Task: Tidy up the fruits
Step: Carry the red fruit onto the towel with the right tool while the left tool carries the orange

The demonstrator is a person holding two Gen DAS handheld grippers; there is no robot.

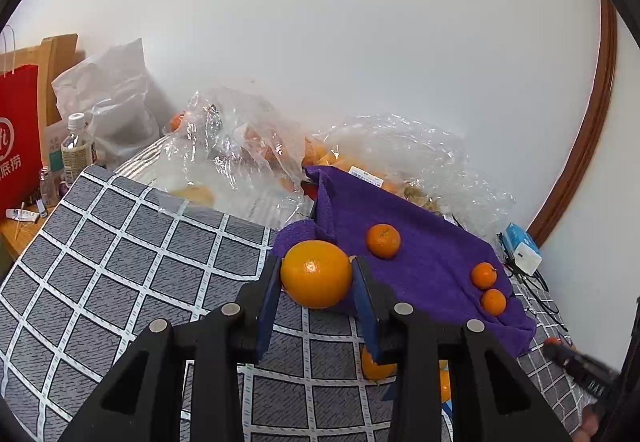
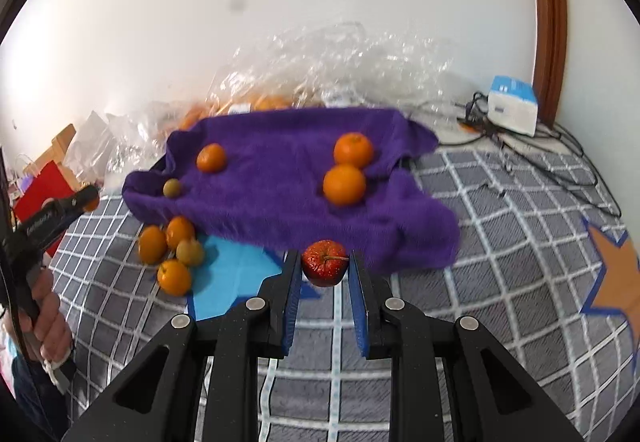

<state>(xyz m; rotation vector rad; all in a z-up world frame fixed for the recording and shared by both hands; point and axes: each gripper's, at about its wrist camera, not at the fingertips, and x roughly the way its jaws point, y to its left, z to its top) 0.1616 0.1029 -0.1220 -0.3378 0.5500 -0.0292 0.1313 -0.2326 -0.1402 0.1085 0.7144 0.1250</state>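
Fruits lie on and beside a purple towel [image 2: 288, 178] spread over a grey checked bed cover [image 2: 500, 242]. Left gripper [image 1: 316, 274]: its blue fingers [image 1: 269, 294] are clamped on a large orange [image 1: 316, 273], held above the near left edge of the towel. Right gripper [image 2: 325, 264]: fingers closed on a small red apple [image 2: 325, 263], just in front of the towel's near edge. Three small oranges [image 2: 345, 184] and a greenish fruit [image 2: 172, 187] rest on the towel. A cluster of fruit [image 2: 173, 254] sits on the cover at near left. Clear plastic bags [image 1: 240, 146] lie against the far wall.
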